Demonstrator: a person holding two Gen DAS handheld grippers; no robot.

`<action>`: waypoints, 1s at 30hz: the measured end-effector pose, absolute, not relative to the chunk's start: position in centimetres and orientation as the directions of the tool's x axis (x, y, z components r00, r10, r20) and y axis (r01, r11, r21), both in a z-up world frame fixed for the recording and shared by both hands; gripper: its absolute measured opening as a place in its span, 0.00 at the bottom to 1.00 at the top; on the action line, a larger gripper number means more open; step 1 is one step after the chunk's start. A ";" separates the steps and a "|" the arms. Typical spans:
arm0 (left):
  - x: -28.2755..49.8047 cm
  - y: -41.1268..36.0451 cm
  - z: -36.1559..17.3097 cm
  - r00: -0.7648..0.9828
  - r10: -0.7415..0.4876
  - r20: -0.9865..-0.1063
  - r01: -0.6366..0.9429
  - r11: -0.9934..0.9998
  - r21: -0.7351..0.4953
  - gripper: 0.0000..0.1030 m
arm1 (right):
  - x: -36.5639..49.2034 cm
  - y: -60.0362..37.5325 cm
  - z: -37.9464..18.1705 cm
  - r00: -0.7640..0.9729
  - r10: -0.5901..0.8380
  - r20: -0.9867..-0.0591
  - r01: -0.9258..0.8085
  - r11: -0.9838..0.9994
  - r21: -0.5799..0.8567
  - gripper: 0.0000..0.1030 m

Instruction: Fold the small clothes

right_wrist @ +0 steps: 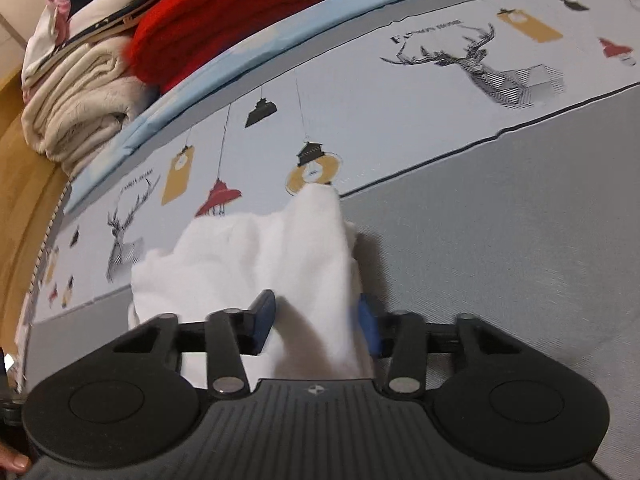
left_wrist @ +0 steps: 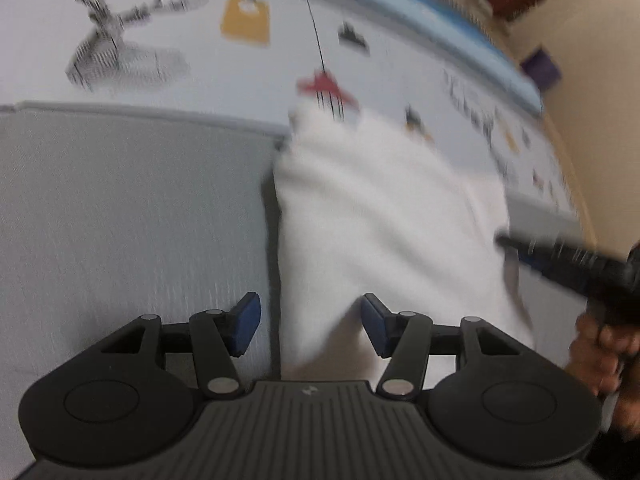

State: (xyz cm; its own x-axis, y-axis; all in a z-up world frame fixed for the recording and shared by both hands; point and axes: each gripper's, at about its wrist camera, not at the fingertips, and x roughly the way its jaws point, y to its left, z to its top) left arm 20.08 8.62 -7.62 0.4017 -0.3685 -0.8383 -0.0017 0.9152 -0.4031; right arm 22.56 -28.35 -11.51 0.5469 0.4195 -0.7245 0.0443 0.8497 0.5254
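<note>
A small white cloth (left_wrist: pixel 380 208) lies on the grey bedcover (left_wrist: pixel 132 220), its far end on the printed band. My left gripper (left_wrist: pixel 311 320) is open over the cloth's near left corner, whose edge runs between the blue pads without being pressed. In the right wrist view the white cloth (right_wrist: pixel 248 256) rises in a ridge into my right gripper (right_wrist: pixel 316 322), whose pads close on a bunched fold of it. One black finger (left_wrist: pixel 560 254) of the right gripper shows, blurred, at the cloth's right edge in the left wrist view.
The printed band with deer and lamps (right_wrist: pixel 440 92) runs across the cover behind the cloth. Beyond it sit a folded cream blanket (right_wrist: pixel 80 112) and a red knit (right_wrist: pixel 224 12) in a pile. A person's hand (left_wrist: pixel 604 352) holds the right gripper's handle.
</note>
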 end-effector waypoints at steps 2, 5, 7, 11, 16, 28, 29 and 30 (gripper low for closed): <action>21.0 9.6 -6.7 0.474 -0.363 -0.802 -0.028 0.905 -0.426 0.57 | 23.0 -28.1 -11.5 0.559 0.424 -0.712 0.053 0.839 0.542 0.06; 22.5 10.3 -5.8 0.551 -0.365 -0.751 -0.035 0.889 -0.457 0.47 | 22.9 -28.8 -11.2 0.603 0.323 -0.729 0.145 0.855 0.498 0.06; 23.8 10.2 -5.8 0.562 -0.361 -0.744 -0.034 0.889 -0.457 0.47 | 23.2 -28.4 -11.7 0.566 0.293 -0.771 0.152 0.882 0.447 0.09; 25.7 9.8 -6.2 0.573 -0.385 -0.723 -0.036 0.870 -0.492 0.47 | 22.9 -27.8 -10.9 0.579 0.282 -0.765 0.082 0.913 0.399 0.21; 28.5 8.3 -8.1 0.512 -0.421 -0.749 -0.009 0.869 -0.495 0.13 | 22.8 -28.4 -11.8 0.517 0.379 -0.767 0.049 0.882 0.469 0.38; 29.3 8.1 -6.6 0.586 -0.320 -0.745 -0.060 0.899 -0.434 0.39 | 22.5 -27.5 -12.8 0.470 0.350 -0.810 0.036 0.910 0.414 0.38; 29.0 8.3 -6.5 0.561 -0.323 -0.762 -0.065 0.900 -0.430 0.55 | 22.6 -27.6 -12.8 0.471 0.348 -0.810 0.042 0.909 0.415 0.38; 28.5 8.4 -6.6 0.528 -0.337 -0.780 -0.062 0.900 -0.431 0.65 | 22.6 -27.7 -12.8 0.471 0.347 -0.811 0.051 0.907 0.418 0.38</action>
State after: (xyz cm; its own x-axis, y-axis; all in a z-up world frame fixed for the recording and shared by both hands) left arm 28.53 8.41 -6.65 0.5281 -0.3367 -0.7795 -0.0615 0.9004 -0.4306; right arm 22.56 -27.72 -12.82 0.4709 0.3472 -0.8110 0.0512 0.9070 0.4180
